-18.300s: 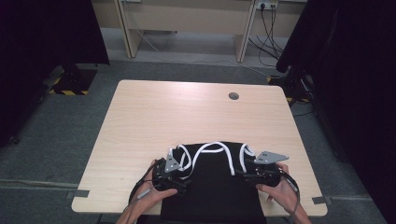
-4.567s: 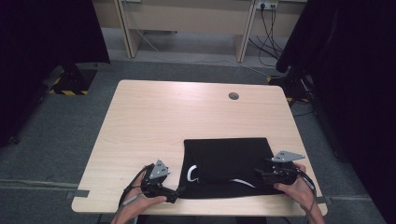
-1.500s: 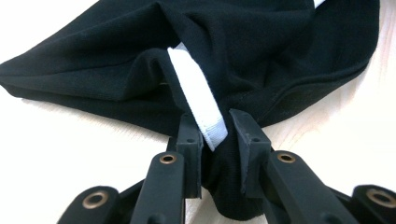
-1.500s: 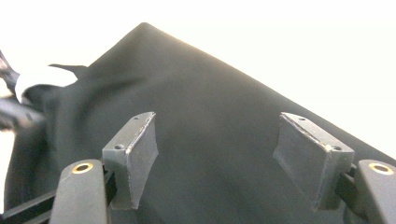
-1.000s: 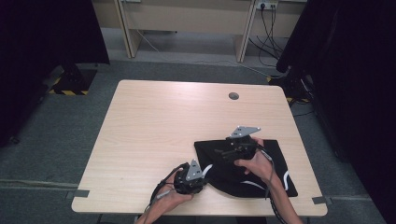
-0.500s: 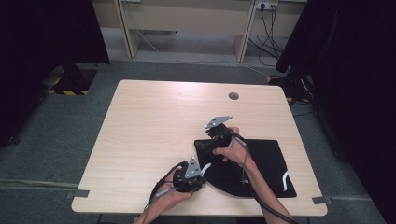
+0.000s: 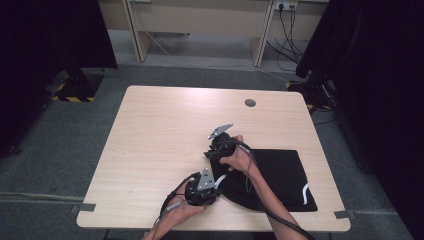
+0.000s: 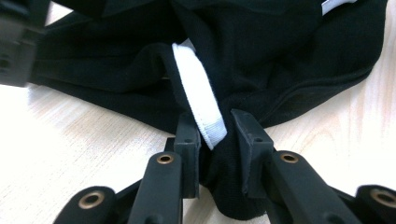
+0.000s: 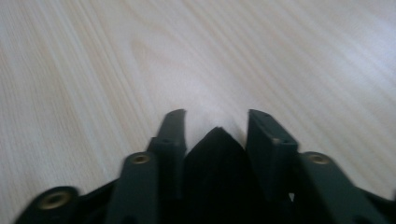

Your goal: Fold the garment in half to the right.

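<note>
Black garment (image 7: 277,172) lay at the table's (image 7: 165,125) near right; we read no writing. Left gripper (image 8: 215,140) clamped its white-trimmed edge; right gripper (image 9: 215,126), jaws just closing, held a fold.

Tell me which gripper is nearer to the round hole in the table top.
Right. The right gripper is at mid-table, closer to the hole; the left gripper is near the front edge, clamped on the black cloth.
</note>
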